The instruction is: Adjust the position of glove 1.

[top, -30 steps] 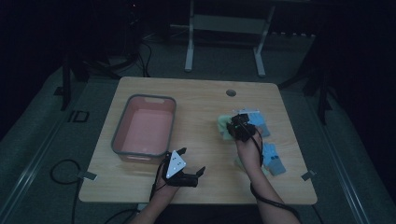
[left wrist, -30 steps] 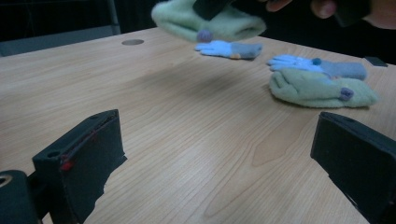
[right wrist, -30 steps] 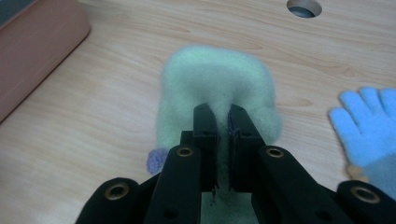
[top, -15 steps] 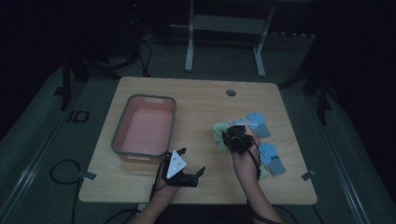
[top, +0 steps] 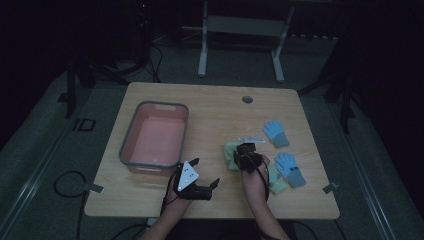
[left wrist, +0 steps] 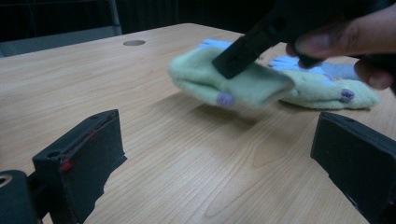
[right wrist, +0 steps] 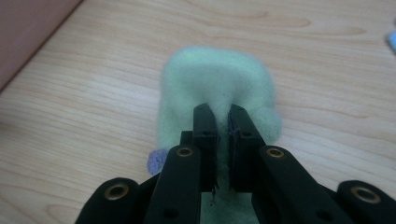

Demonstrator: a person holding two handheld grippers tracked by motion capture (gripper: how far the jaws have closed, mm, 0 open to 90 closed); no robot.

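Observation:
My right gripper (top: 245, 150) is shut on a light green glove (top: 231, 152) with a purple dot, near the table's middle right. In the right gripper view the jaws (right wrist: 223, 121) pinch the fleecy green glove (right wrist: 215, 79) from above. The left gripper view shows that green glove (left wrist: 224, 79) hanging just off the wood. A second green glove (left wrist: 327, 91) lies flat behind it. My left gripper (top: 205, 171) rests open near the front edge, and nothing is between its jaws (left wrist: 217, 163).
A pink bin (top: 129, 145) with a grey rim stands at the left of the table. Two blue gloves (top: 276, 133) (top: 290, 169) lie at the right. A round cable hole (top: 247, 99) sits near the far edge.
My right gripper has carried the green glove toward the near left and lower, away from the blue gloves. The left gripper has stayed put.

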